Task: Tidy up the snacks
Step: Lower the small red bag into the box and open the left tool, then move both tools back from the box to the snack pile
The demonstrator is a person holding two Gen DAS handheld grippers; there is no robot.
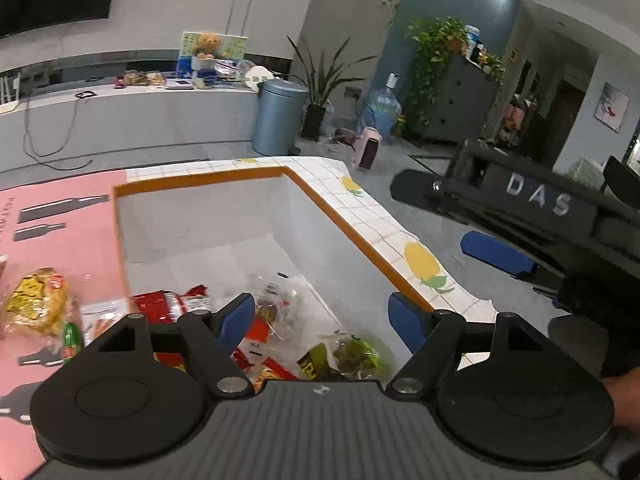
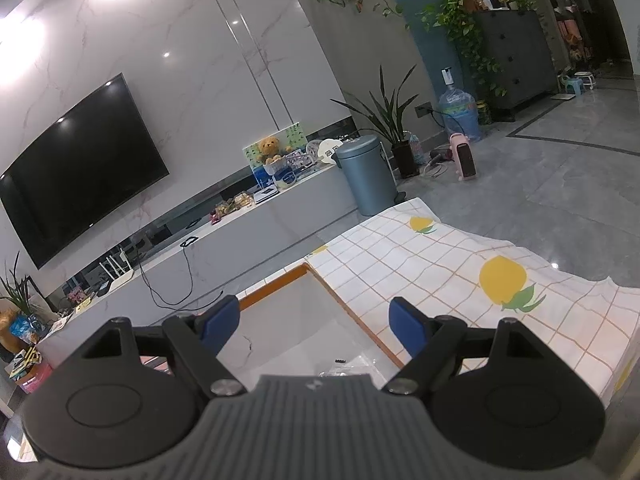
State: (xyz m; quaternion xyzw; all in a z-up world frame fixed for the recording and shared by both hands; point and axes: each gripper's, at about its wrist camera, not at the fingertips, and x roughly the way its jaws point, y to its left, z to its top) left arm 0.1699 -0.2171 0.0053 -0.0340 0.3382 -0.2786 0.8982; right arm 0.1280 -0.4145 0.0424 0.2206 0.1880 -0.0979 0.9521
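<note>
Hovering left gripper (image 1: pixel 322 320), jaws apart, snack box (image 1: pixel 352 236)

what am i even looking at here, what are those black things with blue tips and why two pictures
Those are two handheld grippers, one in each of a person's hands; there is no robot arm. Each carries a wide-angle camera that looks forward along its blue-padded jaws, so you get one picture per hand.

The left wrist view shows the left gripper, jaws apart and holding nothing, above a white bin with an orange rim. Inside the bin lie snack packets, among them a red packet and a green one. A yellow snack bag lies outside it on the pink mat. The other gripper also appears at the right of that view.

The right wrist view shows the right gripper, also open and empty, over the lemon-print cloth.
</note>
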